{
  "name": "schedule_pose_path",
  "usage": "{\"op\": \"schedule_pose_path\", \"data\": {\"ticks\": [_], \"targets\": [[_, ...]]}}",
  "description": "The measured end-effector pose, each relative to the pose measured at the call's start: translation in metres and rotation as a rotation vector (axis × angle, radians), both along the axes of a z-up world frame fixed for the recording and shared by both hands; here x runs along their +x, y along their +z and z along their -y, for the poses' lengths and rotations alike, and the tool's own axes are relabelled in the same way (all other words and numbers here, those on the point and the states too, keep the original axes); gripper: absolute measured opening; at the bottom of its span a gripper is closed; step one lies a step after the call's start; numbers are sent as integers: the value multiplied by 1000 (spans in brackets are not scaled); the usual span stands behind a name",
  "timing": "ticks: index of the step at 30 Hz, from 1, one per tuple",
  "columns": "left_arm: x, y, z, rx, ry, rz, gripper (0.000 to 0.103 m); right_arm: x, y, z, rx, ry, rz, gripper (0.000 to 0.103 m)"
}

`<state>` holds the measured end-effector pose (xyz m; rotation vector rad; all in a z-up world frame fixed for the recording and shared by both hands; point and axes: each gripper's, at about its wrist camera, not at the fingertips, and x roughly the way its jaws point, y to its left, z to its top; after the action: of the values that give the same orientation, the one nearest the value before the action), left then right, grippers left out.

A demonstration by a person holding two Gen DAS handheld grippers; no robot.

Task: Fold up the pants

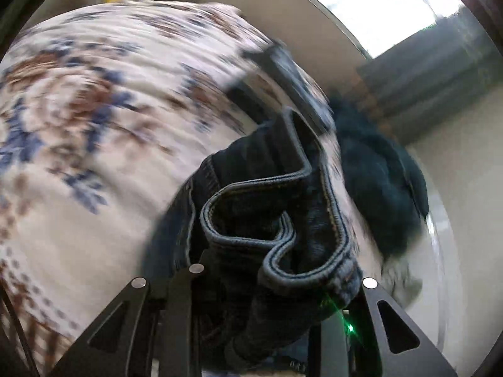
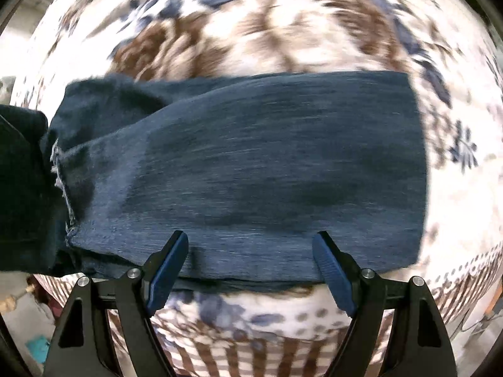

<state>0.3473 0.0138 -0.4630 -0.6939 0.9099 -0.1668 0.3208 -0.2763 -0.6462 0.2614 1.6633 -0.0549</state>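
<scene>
Dark blue denim pants [image 2: 251,163] lie across a floral bedspread [image 2: 283,31], a flat leg panel stretching left to right in the right wrist view. My right gripper [image 2: 251,251] is open and empty, its blue pads [image 2: 166,270] just above the near edge of the leg. In the left wrist view my left gripper [image 1: 270,286] is shut on a bunched hem or waistband of the pants [image 1: 276,207], lifted above the bed. More dark fabric [image 1: 377,182] hangs beyond it. The view is motion-blurred.
The floral bedspread [image 1: 94,125] fills most of both views. A window [image 1: 377,6] and a pale wall [image 1: 465,157] lie beyond the bed's far edge. Floor shows at lower left in the right wrist view [image 2: 19,320].
</scene>
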Motion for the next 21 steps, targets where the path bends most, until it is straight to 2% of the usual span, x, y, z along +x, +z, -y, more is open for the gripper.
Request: {"op": "schedule_pose_path", "data": {"ticks": [4, 6, 8, 10, 12, 18, 19, 21], "targets": [[0, -8, 77, 44, -149, -6, 22, -13, 13, 49, -15, -81, 18, 84], [0, -22, 119, 99, -229, -27, 22, -24, 18, 82, -37, -130, 19, 84], [1, -46, 158, 154, -321, -75, 22, -36, 16, 115, -61, -169, 3, 84], [1, -82, 190, 225, -402, -178, 22, -48, 11, 145, -78, -207, -20, 84], [3, -102, 200, 266, -437, -232, 23, -55, 9, 165, -78, -231, -34, 84], [19, -96, 202, 275, -449, -293, 27, -62, 16, 198, -39, -253, -14, 84], [18, -92, 204, 277, -448, -296, 31, -61, 19, 201, -25, -257, -10, 84], [16, -78, 201, 260, -424, -297, 51, -59, 25, 208, 14, -263, 1, 84]]}}
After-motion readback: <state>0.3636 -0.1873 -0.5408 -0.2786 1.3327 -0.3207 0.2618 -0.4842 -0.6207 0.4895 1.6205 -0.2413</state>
